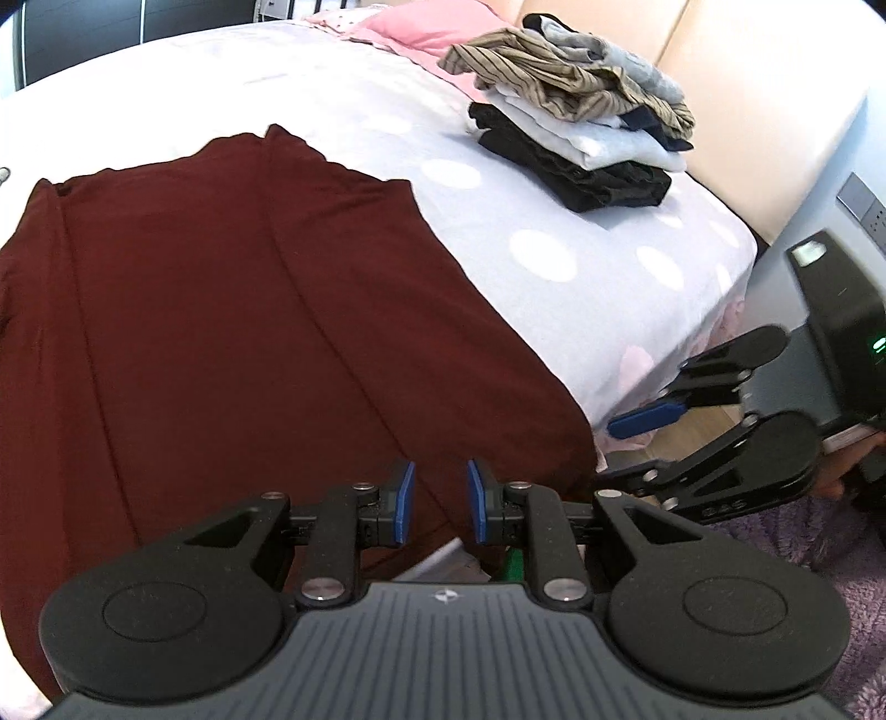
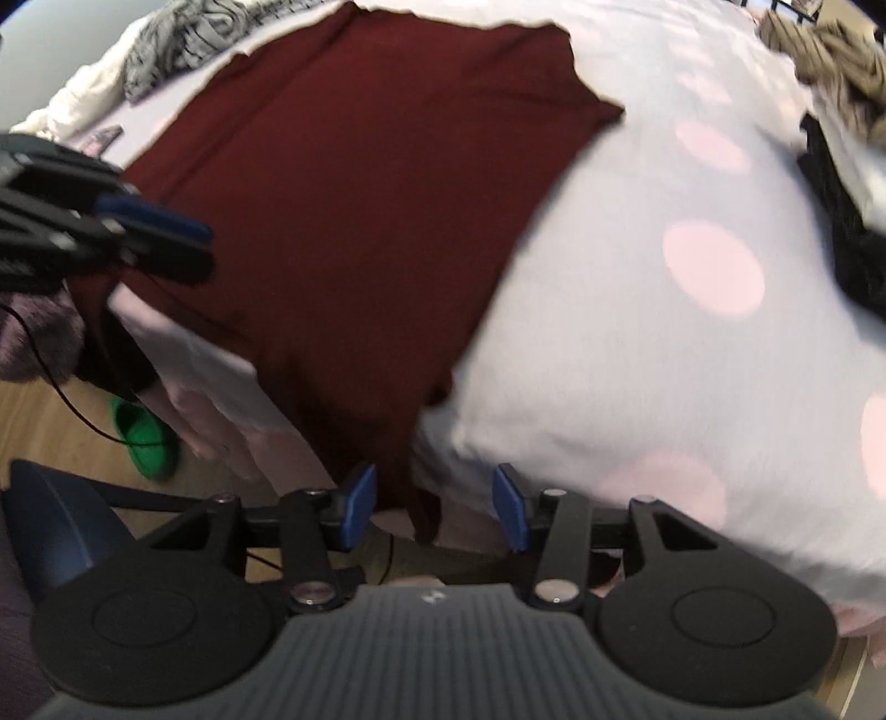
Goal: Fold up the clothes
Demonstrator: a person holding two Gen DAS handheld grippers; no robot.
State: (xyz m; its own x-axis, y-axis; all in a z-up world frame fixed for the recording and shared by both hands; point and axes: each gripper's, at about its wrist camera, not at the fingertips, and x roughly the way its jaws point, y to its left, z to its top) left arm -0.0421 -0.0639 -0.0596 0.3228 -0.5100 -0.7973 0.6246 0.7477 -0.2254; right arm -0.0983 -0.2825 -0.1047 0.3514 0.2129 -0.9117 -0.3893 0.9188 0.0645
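We see the dark red garment (image 1: 221,310) spread flat on the bed (image 1: 581,260), reaching away from our fingers with long lengthwise creases down it; its near edge hangs over the side of the bed just ahead of both pairs of fingers. In the right wrist view the same garment (image 2: 376,194) fills the middle, and a narrow fold of it droops down between the blue pads there.

Our left gripper (image 1: 440,501) has its fingers (image 1: 403,501) a small way apart, with the red cloth showing behind the gap; we cannot tell whether the pads touch it, and nothing is clamped. Our right gripper (image 2: 437,501) stands wider, its fingers (image 2: 357,498) on either side of the hanging fold without pressing on it. In the left wrist view the right gripper (image 1: 637,443) comes in from the right, beside the bed's edge, its fingers spread.

Beyond the fingers to the right, a stack of folded clothes (image 1: 576,144) sits on the polka-dot sheet well apart from the garment, topped by a brown striped piece (image 1: 542,83). A pink pillow (image 1: 410,27) lies at the far end. A crumpled grey patterned cloth (image 2: 183,39) lies past the garment on the left in the right wrist view. A green object (image 2: 144,437) lies on the wooden floor (image 2: 39,421) below.
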